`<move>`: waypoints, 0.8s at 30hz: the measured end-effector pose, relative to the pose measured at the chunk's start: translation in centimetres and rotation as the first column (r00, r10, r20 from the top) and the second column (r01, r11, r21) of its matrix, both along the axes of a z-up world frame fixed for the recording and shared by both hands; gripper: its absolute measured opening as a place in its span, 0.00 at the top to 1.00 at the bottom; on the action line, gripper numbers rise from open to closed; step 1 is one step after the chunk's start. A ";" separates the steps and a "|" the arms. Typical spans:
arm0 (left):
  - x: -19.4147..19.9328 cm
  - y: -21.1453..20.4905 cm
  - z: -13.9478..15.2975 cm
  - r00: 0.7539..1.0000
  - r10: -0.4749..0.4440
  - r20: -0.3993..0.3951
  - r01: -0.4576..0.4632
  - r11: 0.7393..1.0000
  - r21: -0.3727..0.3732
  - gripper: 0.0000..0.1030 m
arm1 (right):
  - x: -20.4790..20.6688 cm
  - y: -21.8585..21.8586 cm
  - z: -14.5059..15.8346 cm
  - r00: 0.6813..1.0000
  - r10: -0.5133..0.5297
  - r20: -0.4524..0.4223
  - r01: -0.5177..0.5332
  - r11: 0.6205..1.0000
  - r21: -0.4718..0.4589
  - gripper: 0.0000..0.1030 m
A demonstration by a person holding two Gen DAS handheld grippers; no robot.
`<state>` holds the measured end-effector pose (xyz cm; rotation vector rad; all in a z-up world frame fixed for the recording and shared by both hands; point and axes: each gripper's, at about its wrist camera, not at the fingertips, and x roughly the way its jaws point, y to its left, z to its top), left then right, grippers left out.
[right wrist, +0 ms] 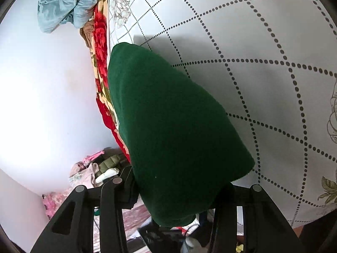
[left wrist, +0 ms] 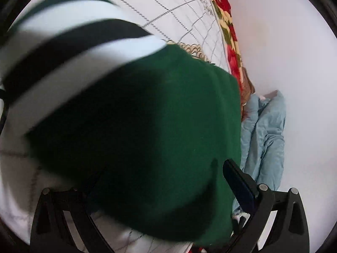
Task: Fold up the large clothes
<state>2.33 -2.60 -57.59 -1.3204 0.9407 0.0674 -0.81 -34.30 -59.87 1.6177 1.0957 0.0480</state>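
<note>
A dark green garment with white and black stripes fills the left wrist view, blurred and hanging above the white bed sheet. My left gripper is shut on the garment; only its right finger shows, the rest is covered by cloth. In the right wrist view the same green garment drapes from my right gripper, which is shut on it. The cloth hides both its fingertips. It hangs over the dotted bed sheet.
A red floral blanket runs along the bed's edge by the white wall. A light blue cloth is bunched at the blanket's end, also in the right wrist view. Pink and olive clothes lie on the floor.
</note>
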 end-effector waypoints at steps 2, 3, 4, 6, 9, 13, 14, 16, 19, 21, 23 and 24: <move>0.8 0.1 0.0 0.999 0.032 0.004 -0.032 0.999 0.002 0.01 | 0.1 0.0 -0.1 1.000 0.007 -0.006 -0.007 1.000 0.005 0.55; 1.1 0.1 -0.1 0.999 0.053 0.005 -0.053 0.999 0.001 0.01 | -0.2 -0.1 -0.3 1.000 0.015 -0.007 -0.015 1.000 0.005 0.56; 1.3 0.3 -0.1 0.998 0.067 0.013 -0.067 0.998 -0.001 0.01 | -0.2 0.0 -0.4 1.000 0.020 -0.009 -0.020 1.000 0.008 0.56; 1.4 0.5 0.2 0.995 0.102 0.022 -0.102 0.995 0.006 0.08 | -0.1 0.2 -0.7 1.000 0.027 -0.010 -0.027 1.000 0.015 0.56; 1.3 1.0 0.8 0.992 0.129 0.011 -0.129 0.990 0.052 0.54 | -0.3 0.4 -1.2 0.999 0.035 -0.010 -0.035 0.999 0.032 0.56; 1.3 1.1 1.9 0.993 0.115 0.038 -0.118 0.991 0.070 0.66 | -0.4 0.3 -2.0 0.998 0.065 -0.003 -0.065 0.997 0.052 0.46; 1.4 1.0 2.3 0.994 0.105 0.039 -0.108 0.991 0.083 0.67 | -0.4 0.2 -2.2 0.996 0.089 -0.013 -0.088 0.995 0.044 0.41; 1.3 0.9 2.6 0.994 0.102 0.040 -0.105 0.991 0.084 0.68 | -0.3 0.1 -2.3 0.989 0.148 -0.020 -0.148 0.989 0.018 0.33; 1.1 0.9 2.9 0.994 0.099 0.036 -0.102 0.992 0.077 0.69 | -0.9 0.2 -2.0 0.973 0.230 -0.016 -0.231 0.973 -0.027 0.20; 1.2 0.9 3.3 0.995 0.093 0.035 -0.096 0.992 0.078 0.69 | -1.5 0.8 -2.1 0.964 0.264 0.006 -0.264 0.964 -0.041 0.16; 1.1 1.0 3.3 0.996 0.086 0.033 -0.088 0.993 0.080 0.70 | -1.5 1.6 -3.2 0.970 0.241 0.042 -0.241 0.970 -0.003 0.13; 1.1 1.0 3.5 0.996 0.078 0.033 -0.081 0.993 0.084 0.70 | -1.3 1.8 -3.7 0.973 0.221 0.064 -0.222 0.975 0.007 0.12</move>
